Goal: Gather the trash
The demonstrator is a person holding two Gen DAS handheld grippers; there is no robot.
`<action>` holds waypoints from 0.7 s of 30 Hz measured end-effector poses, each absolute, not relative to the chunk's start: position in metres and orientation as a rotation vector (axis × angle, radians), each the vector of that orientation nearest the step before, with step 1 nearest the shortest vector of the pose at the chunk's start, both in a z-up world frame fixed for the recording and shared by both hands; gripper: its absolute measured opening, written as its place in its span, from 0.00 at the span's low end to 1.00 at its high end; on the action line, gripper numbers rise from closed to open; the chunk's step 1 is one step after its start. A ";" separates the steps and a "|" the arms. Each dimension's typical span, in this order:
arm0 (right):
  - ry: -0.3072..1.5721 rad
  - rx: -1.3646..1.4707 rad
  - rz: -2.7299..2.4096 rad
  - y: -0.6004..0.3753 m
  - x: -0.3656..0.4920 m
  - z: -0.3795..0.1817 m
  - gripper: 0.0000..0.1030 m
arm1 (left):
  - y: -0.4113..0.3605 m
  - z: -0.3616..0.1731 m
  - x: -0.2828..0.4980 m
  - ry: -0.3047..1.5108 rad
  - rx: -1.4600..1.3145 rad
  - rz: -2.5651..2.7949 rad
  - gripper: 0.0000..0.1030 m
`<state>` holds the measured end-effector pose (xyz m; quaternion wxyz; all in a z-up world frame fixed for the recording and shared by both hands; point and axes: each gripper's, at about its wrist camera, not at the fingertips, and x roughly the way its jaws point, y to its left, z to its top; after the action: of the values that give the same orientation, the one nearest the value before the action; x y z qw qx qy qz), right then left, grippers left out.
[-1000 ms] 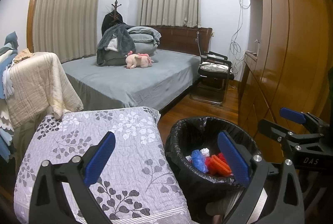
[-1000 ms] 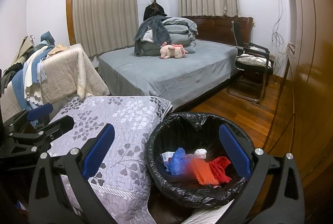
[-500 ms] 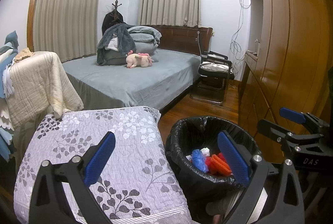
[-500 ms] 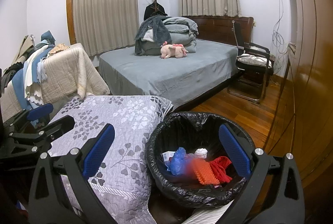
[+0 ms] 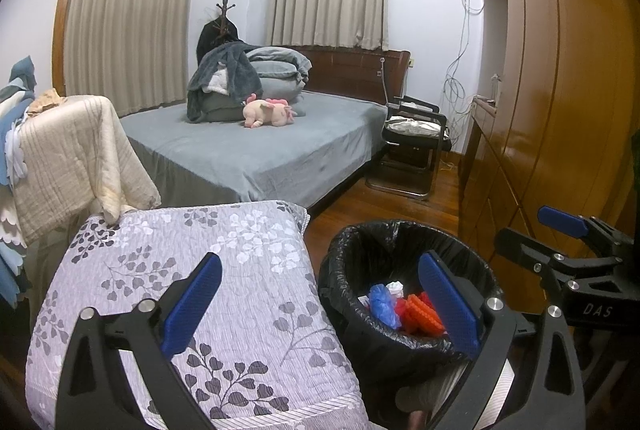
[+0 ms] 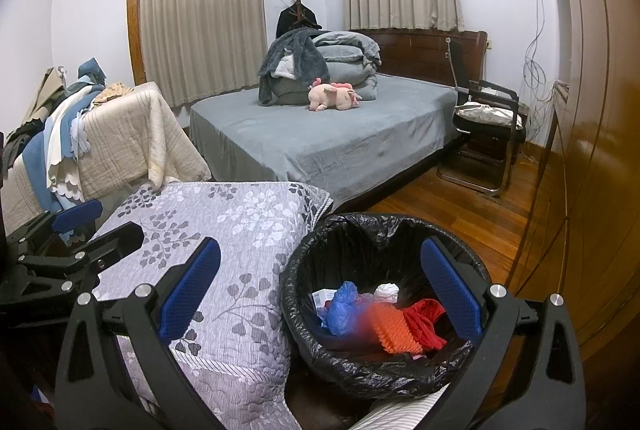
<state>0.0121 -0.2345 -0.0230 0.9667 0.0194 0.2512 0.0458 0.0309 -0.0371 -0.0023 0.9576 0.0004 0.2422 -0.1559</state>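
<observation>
Left gripper (image 5: 320, 304) low centre of its view, jaws spread wide, nothing held. Right gripper (image 6: 320, 294) same story, wide apart, empty. Black-lined trash bin (image 6: 384, 230) lower right in both views, just beside floral quilt (image 6: 240, 230) at lower left. Inside bin: blue plastic bag (image 6: 340, 306), orange ridged piece (image 6: 394, 328), red cloth (image 6: 426, 318), white crumpled wad (image 6: 386, 290). Beyond, centre frame: grey bed (image 6: 340, 142), pink plush toy (image 6: 334, 98) on it. Chair (image 6: 488, 122) at right, beside bed.
</observation>
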 end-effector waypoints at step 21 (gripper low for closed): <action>0.514 0.040 0.093 -0.233 0.012 -0.023 0.95 | -0.035 -0.004 0.029 0.498 -0.001 -0.317 0.94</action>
<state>0.0122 -0.2325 -0.0227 0.9658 0.0200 0.2543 0.0459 0.0289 -0.0349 -0.0036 0.9568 -0.0007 0.2452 -0.1560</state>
